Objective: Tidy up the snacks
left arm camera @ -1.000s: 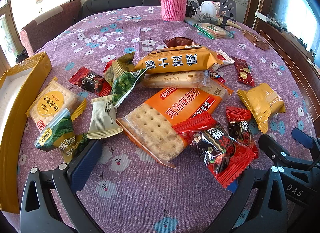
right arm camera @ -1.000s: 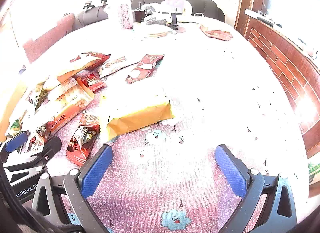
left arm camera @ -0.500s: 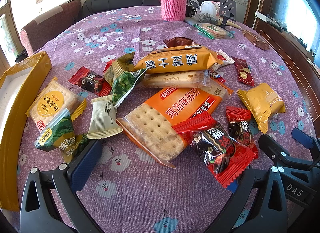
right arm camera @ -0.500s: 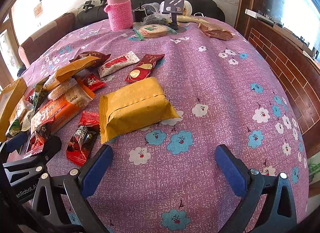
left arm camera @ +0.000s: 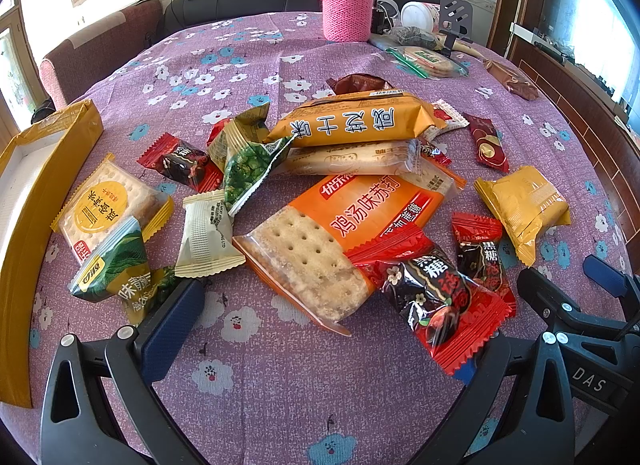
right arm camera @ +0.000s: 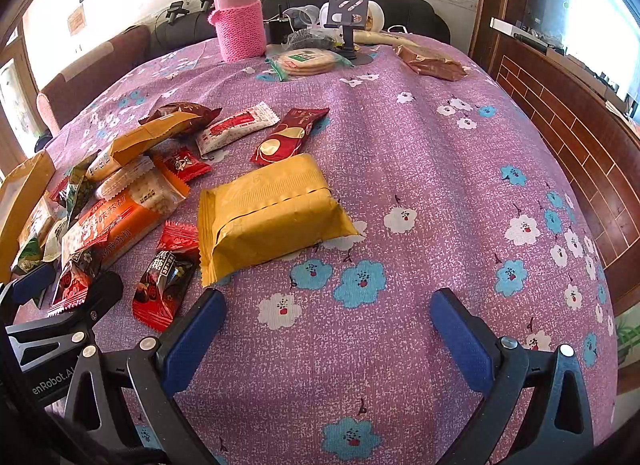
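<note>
- The left gripper (left arm camera: 320,329) hangs low over the near edge of the tabletop (left arm camera: 280,405), fingers spread wide and grasping nothing; its right pad is hidden under a red brown-sugar candy packet (left arm camera: 436,297).
- Its left pad (left arm camera: 172,329) sits just beside a green snack pouch (left arm camera: 112,269) and the corner of a cream wafer packet (left arm camera: 206,235).
- Between the fingers and a little beyond lies an orange soda-cracker pack (left arm camera: 340,241), its clear end showing the crackers.
- Past that, a long orange biscuit pack (left arm camera: 352,123) rests on a pale biscuit sleeve (left arm camera: 352,159), with a green pea packet (left arm camera: 250,169) leaning against them.
- Toward the left edge, a round-label cracker packet (left arm camera: 108,205) lies beside an open yellow box (left arm camera: 44,193).
- The right gripper (right arm camera: 326,329) is released too, fingers wide apart over bare purple floral cloth.
- Just ahead of its left pad (right arm camera: 192,341) lie a second red candy packet (right arm camera: 164,277) and a plain yellow packet (right arm camera: 272,209), touching at the corner.
- Farther on sit a dark red packet (right arm camera: 288,135) and a white-and-red sachet (right arm camera: 236,127).
- At the far edge stand a pink knit-sleeved flask (right arm camera: 238,17), a bag of round crackers (right arm camera: 306,61) and a phone stand (right arm camera: 346,9).
</note>
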Demonstrator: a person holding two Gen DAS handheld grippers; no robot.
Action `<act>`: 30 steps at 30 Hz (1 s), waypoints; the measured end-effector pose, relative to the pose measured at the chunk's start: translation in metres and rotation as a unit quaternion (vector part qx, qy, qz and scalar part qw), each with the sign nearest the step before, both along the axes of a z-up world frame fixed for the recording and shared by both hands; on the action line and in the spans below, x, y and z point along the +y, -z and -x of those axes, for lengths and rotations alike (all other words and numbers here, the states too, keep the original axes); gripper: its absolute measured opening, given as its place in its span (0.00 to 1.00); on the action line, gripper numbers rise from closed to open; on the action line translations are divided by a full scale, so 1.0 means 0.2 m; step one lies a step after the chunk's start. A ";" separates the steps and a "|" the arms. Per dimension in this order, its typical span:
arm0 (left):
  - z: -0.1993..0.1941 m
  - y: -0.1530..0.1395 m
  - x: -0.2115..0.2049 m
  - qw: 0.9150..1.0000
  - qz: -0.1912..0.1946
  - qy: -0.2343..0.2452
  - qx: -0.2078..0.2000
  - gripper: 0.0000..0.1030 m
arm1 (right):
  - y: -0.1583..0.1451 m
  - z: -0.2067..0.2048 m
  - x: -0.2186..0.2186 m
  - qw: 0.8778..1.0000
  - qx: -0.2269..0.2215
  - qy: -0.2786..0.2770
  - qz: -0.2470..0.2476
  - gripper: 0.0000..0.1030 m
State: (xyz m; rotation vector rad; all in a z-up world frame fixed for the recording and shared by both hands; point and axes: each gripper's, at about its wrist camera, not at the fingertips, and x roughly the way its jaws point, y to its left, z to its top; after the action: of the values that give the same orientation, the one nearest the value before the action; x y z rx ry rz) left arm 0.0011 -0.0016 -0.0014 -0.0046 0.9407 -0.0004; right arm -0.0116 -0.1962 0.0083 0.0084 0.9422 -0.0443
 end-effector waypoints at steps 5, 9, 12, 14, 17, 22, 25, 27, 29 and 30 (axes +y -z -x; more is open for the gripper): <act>0.00 0.00 0.00 1.000 0.000 0.000 0.000 1.00 | 0.01 0.00 0.00 1.000 0.000 0.000 0.000 1.00; 0.00 0.00 0.00 1.000 0.001 -0.002 0.000 1.00 | 0.02 0.01 0.00 1.000 -0.001 0.001 -0.001 1.00; 0.00 0.00 0.00 1.000 0.001 0.009 0.013 1.00 | 0.01 0.01 -0.01 1.000 -0.003 0.016 -0.005 1.00; 0.01 -0.01 0.00 0.999 -0.001 0.027 0.027 1.00 | 0.00 -0.01 0.00 1.000 0.005 0.022 -0.005 1.00; 0.06 -0.01 -0.02 0.998 -0.004 0.057 0.032 1.00 | 0.00 -0.02 0.03 0.999 0.019 0.026 -0.005 1.00; 0.22 -0.06 -0.02 0.990 0.029 0.134 0.042 0.93 | 0.01 0.03 0.04 1.000 0.019 0.020 -0.002 1.00; 0.35 -0.15 0.07 0.980 0.103 0.166 0.029 0.86 | 0.00 0.06 0.04 1.000 0.015 0.026 0.004 1.00; 0.43 -0.25 0.19 0.977 0.130 0.167 -0.005 0.86 | 0.00 0.10 0.06 1.000 0.014 0.025 0.009 1.00; 0.47 -0.33 0.36 0.979 0.139 0.143 -0.032 0.86 | -0.01 0.14 0.08 0.999 0.016 0.016 0.023 0.98; 0.49 -0.36 0.46 0.981 0.139 0.124 -0.043 0.86 | -0.02 0.16 0.08 0.999 0.016 0.014 0.032 0.95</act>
State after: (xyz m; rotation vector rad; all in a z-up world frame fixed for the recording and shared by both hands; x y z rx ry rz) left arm -0.0965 0.0909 0.0698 -0.1457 0.8442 -0.3610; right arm -0.0432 -0.1795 0.0121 -0.0392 0.9717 -0.1004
